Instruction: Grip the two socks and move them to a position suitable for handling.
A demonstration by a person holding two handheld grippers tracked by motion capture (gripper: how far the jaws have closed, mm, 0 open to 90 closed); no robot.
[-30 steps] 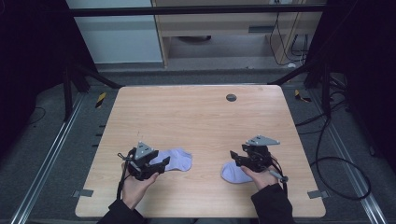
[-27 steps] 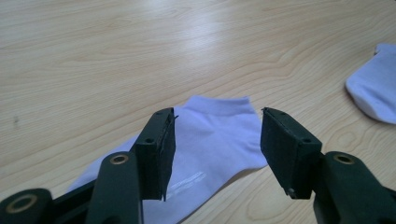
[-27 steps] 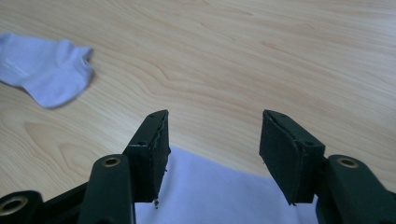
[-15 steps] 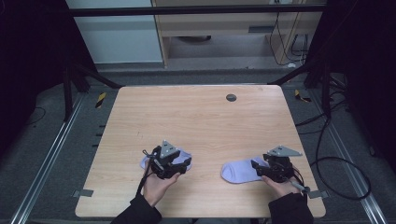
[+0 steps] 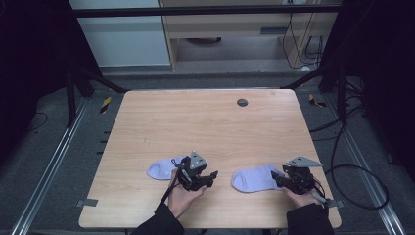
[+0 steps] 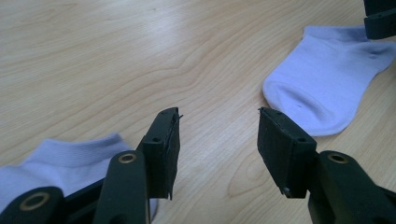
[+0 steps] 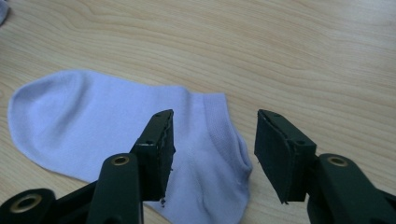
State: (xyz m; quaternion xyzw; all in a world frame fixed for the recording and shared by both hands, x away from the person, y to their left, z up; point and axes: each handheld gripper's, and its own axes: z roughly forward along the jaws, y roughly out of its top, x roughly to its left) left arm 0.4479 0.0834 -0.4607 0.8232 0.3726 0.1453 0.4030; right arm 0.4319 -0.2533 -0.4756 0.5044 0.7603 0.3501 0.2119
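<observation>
Left sock [image 6: 70, 163] cut by the left gripper view's bottom edge, partly hidden behind the near jaw of the left gripper [image 6: 217, 140]. Right sock [image 6: 327, 88] beyond the far jaw, its cuff end covered by the right gripper [image 6: 380, 21], itself cropped at the top corner. In the high view, small dark disc [image 5: 242, 102] far ahead, too small to identify.

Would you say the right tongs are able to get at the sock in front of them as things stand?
Probably yes: the right tongs are open just above that sock's cuff end, with nothing between.
</observation>
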